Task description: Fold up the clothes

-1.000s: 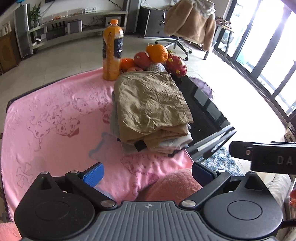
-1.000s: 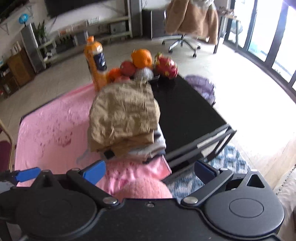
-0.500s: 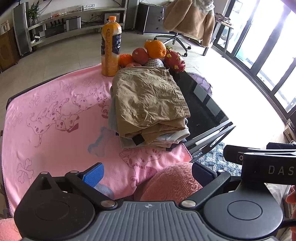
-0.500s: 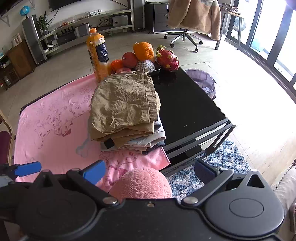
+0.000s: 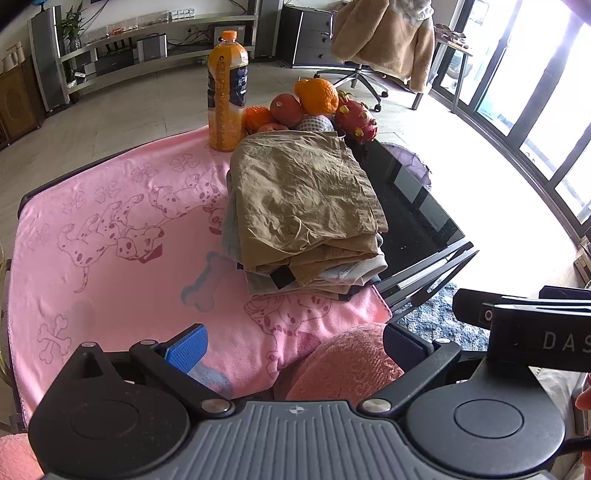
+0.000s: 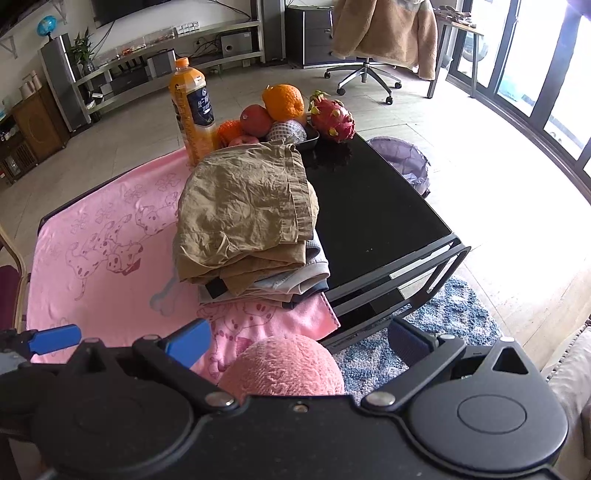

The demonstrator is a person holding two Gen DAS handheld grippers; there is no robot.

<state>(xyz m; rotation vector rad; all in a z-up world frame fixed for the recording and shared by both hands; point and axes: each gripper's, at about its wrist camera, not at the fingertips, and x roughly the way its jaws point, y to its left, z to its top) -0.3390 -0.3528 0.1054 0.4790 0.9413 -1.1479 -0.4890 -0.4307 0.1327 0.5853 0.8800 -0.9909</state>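
Note:
A stack of folded clothes, tan shorts (image 5: 299, 199) on top, lies on the pink dog-print towel (image 5: 110, 258) at the middle of the table; it also shows in the right wrist view (image 6: 243, 214). My left gripper (image 5: 291, 343) is open and empty, held back from the table's near edge above a pink fuzzy knee (image 5: 343, 365). My right gripper (image 6: 299, 341) is open and empty, also back from the near edge. The right gripper's body (image 5: 524, 332) shows at the right of the left wrist view.
An orange juice bottle (image 5: 225, 92) and a tray of fruit (image 5: 314, 107) stand at the table's far edge. The black glass tabletop (image 6: 369, 218) is bare on the right. A blue rug (image 6: 436, 332) lies below. An office chair with a coat (image 6: 384, 33) stands far behind.
Both grippers have drawn back and risen from the table, so the stack looks smaller and further away. The clothes have not moved. Both grippers stay open.

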